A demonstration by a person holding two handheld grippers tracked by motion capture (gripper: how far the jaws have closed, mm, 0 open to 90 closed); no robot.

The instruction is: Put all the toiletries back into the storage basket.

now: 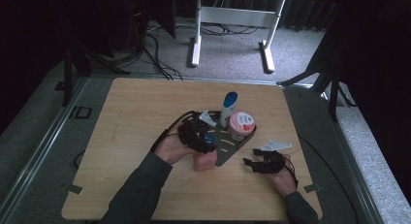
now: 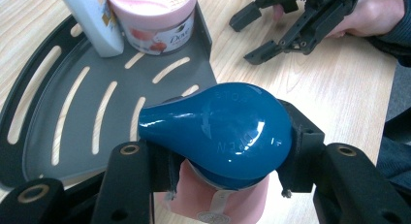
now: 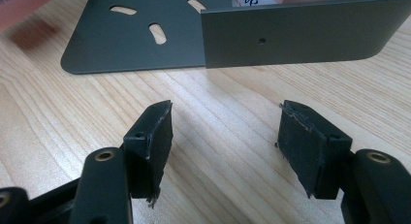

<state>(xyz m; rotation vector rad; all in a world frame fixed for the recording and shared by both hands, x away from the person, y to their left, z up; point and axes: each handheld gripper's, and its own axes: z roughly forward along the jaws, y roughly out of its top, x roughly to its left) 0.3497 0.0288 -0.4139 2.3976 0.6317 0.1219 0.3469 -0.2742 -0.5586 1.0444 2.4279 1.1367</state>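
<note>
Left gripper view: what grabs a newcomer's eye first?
The glossy blue cap of a pink bottle, clamped between the left gripper jaws at the grey slotted tray's near edge. At the tray's far corner stand a pink-lidded jar and a white bottle. The right gripper rests open on the wooden table.

My right gripper (image 3: 220, 149) has bare table (image 1: 145, 107) between its jaws and ahead, up to the grey tray's wall (image 3: 295, 35) across the upper frame. In the high view, the tray's (image 1: 228, 149) back corner is blocked by the white bottle (image 1: 228, 107) and Dove tub (image 1: 241, 125); its slotted front-left floor is free. Frame left and bottom: open wood.
</note>
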